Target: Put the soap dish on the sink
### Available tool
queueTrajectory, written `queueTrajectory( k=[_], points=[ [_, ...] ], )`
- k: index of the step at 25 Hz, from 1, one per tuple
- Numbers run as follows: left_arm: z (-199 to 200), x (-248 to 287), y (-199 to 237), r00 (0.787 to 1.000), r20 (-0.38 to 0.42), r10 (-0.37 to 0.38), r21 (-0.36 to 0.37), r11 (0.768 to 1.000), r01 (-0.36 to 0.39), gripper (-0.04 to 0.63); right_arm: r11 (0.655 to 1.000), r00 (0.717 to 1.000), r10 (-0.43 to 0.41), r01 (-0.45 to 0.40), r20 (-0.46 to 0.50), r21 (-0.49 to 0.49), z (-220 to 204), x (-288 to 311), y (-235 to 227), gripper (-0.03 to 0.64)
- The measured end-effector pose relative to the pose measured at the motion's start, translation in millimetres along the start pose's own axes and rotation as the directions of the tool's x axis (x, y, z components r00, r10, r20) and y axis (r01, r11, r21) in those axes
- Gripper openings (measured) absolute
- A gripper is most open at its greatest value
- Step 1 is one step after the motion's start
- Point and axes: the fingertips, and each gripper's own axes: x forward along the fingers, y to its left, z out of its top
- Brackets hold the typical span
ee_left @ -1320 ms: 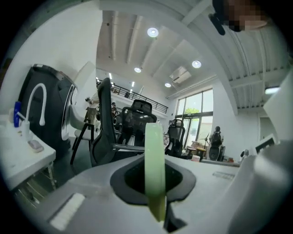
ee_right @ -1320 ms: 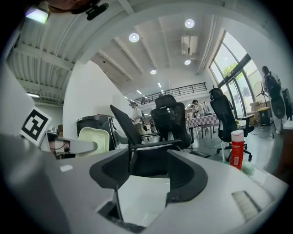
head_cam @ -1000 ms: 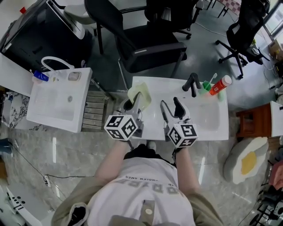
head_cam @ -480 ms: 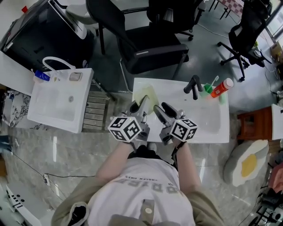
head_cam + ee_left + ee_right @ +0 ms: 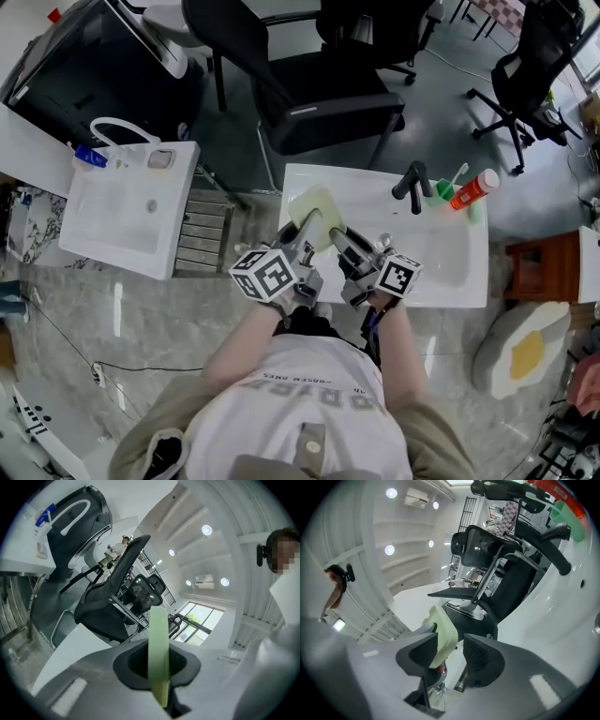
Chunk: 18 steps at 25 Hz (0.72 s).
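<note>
Soap dish, pale green, is held on edge over the sink's left end, clamped by the left gripper. The right gripper, whose jaws have just been closing, is kept part open with the dish's rim at the gap, unpressed. It is judged light, stiff and slick, and best taken by the rim.

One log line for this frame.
left gripper: shut on soap dish | right gripper: jaws just closing, dish edge between them, unclamped | dish: over sink, not set down
</note>
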Motion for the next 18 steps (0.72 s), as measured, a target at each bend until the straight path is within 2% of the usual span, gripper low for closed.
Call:
queueTrajectory(
  k=[4,7,11,15,18],
  points=[
    [-10.1,-0.7,5.8,1.0,-0.01,0.005,-0.062,0.998,-0.005,0.02,0.999,0.999,0.041,-0.041,0.003,0.027,-0.1,0.2,1.7,0.128],
    [-16.5,-0.4,9.9,1.0,-0.023,0.01,-0.079,0.997,-0.011,0.02,0.999,1.0,0.029,-0.028,-0.011,0.044,-2.0,-2.5,-3.9,0.115],
    [-25.5,1.7,12.7,0.998,-0.064,0.018,-0.027,0.999,-0.02,0.023,0.997,0.999,-0.003,0.007,-0.051,0.071,-4.0,-4.9,-10.8,0.098],
    [-32.4,4.1,18.4,0.995,-0.091,0.026,-0.02,0.999,-0.028,0.035,0.993,0.995,-0.062,0.07,-0.079,0.094,-3.7,-11.1,-19.6,0.086],
    [-34.9,6.7,19.7,0.992,-0.123,0.021,0.034,0.999,-0.017,0.044,0.987,0.99,-0.104,0.115,-0.097,0.114,-3.1,-14.8,-26.5,0.086]
  ],
)
